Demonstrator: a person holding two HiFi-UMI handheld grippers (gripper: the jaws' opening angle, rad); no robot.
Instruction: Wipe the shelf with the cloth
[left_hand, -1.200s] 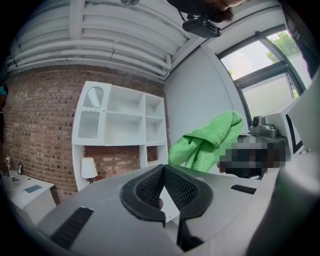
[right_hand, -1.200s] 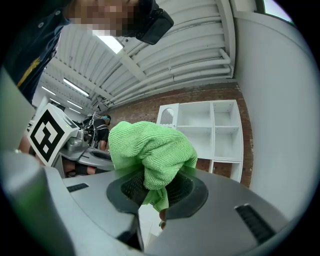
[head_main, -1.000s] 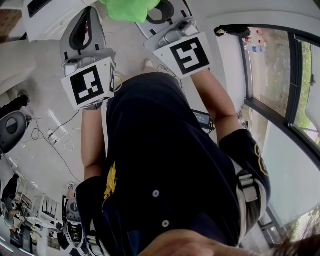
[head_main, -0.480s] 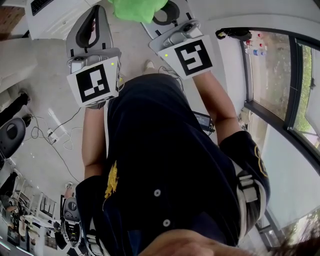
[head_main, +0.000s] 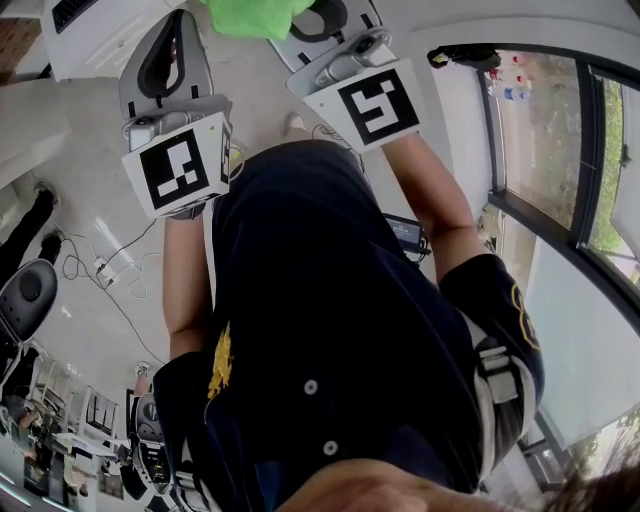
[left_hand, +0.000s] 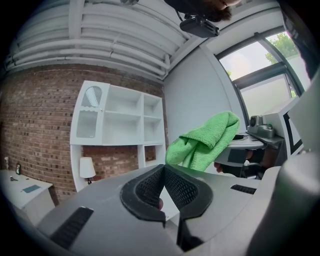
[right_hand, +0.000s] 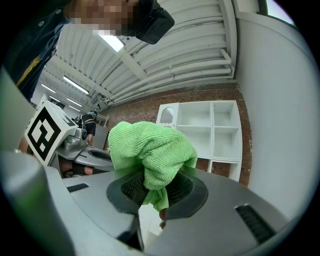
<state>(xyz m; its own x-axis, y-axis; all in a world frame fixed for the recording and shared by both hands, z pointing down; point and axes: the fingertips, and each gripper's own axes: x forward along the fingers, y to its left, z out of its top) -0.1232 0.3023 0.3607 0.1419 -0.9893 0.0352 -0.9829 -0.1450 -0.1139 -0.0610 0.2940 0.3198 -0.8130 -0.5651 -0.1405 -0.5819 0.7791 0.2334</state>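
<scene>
My right gripper (right_hand: 152, 189) clamps the one green cloth (right_hand: 150, 150). My left gripper (left_hand: 163, 169) is closed on nothing. One white shelf (left_hand: 117, 125) stands ahead.

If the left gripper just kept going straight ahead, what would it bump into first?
Probably the shelf, near its lower right compartment. The cloth held by the right gripper hangs just right of that line and could be brushed first; depth is unclear.
</scene>
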